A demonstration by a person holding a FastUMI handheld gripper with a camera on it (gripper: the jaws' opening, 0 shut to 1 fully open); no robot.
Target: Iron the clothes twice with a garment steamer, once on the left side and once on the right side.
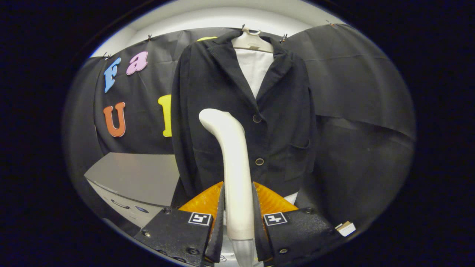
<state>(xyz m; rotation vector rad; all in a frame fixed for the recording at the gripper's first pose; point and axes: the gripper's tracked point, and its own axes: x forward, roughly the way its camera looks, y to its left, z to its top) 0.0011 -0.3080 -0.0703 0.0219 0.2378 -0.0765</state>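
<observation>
Against the booth's black wall hangs a dark jacket (237,118); jaws clamp the white steamer (233,167).

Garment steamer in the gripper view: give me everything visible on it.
The cream-white plastic garment steamer stands upright between the jaws of the gripper, which press on its handle from both sides. Smooth, glossy, it curves at the top into a rounded head bent toward the left. A clear greyish piece sits at its lower end. The head rises in front of the black buttoned jacket on a white hanger; contact unclear.
</observation>
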